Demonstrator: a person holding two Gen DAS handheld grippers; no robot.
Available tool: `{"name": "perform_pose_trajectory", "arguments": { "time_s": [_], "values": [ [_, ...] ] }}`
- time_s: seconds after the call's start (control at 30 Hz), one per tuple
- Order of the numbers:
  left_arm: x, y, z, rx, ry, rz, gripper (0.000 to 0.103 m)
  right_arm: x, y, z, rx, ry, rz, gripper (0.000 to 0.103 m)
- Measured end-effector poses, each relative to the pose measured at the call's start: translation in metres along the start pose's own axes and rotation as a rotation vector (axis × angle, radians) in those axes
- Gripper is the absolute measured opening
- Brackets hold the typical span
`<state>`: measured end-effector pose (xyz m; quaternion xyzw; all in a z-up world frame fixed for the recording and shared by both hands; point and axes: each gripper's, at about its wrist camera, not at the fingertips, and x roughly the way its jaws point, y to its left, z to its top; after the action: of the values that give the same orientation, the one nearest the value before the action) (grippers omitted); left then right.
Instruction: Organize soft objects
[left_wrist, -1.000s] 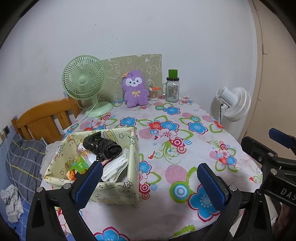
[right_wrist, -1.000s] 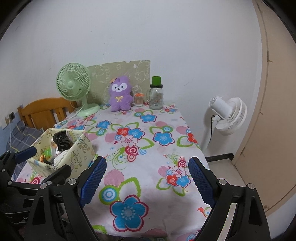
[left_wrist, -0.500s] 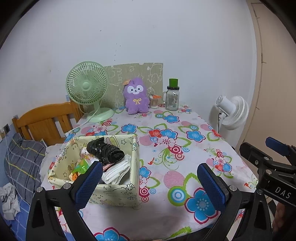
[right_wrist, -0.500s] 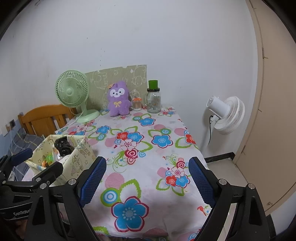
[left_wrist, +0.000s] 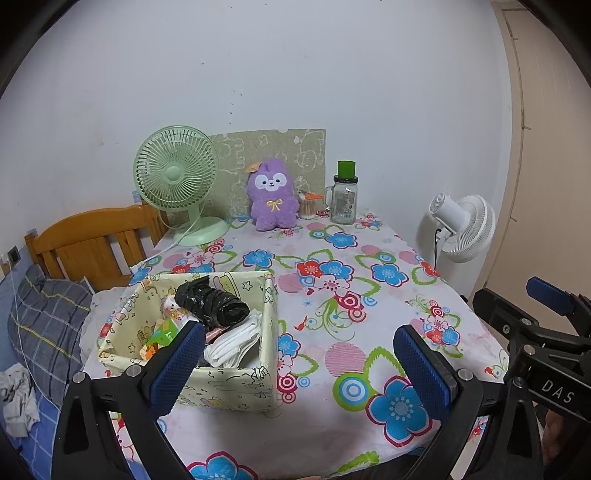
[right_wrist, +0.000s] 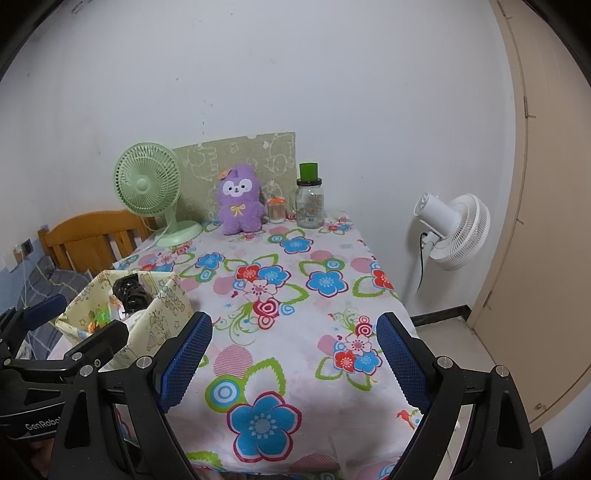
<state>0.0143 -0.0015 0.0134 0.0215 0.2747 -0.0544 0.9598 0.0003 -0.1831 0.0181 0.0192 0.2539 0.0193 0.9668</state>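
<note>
A pale yellow fabric box (left_wrist: 236, 384) stands on the flowered table's near left. In it lie a black bundle (left_wrist: 210, 304), folded white cloth (left_wrist: 236, 341) and small colourful items. The box also shows in the right wrist view (right_wrist: 162, 314). A purple plush toy (left_wrist: 273, 199) sits at the table's far edge, seen too in the right wrist view (right_wrist: 239, 201). My left gripper (left_wrist: 301, 367) is open and empty, near the table's front edge beside the box. My right gripper (right_wrist: 293, 363) is open and empty, over the front right of the table.
A green desk fan (left_wrist: 175, 177), a glass jar with a green lid (left_wrist: 345, 199) and a small orange-lidded jar (left_wrist: 306, 206) stand along the far edge. A white floor fan (left_wrist: 467, 229) stands to the right. A wooden headboard (left_wrist: 92, 243) and bedding lie to the left.
Both grippers have drawn back and up from the table, so the box and far objects look smaller and lower. Both stay open and empty.
</note>
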Motion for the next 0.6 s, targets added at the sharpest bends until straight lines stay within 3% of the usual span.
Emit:
{"name": "perform_pose_trajectory", "arguments": {
  "time_s": [0.6],
  "values": [
    [-0.0028,0.0001,0.0034,-0.015,-0.008,-0.001,0.103,-0.0034,0.0025,0.0017,0.004,-0.017,-0.006,0.092]
  ]
}}
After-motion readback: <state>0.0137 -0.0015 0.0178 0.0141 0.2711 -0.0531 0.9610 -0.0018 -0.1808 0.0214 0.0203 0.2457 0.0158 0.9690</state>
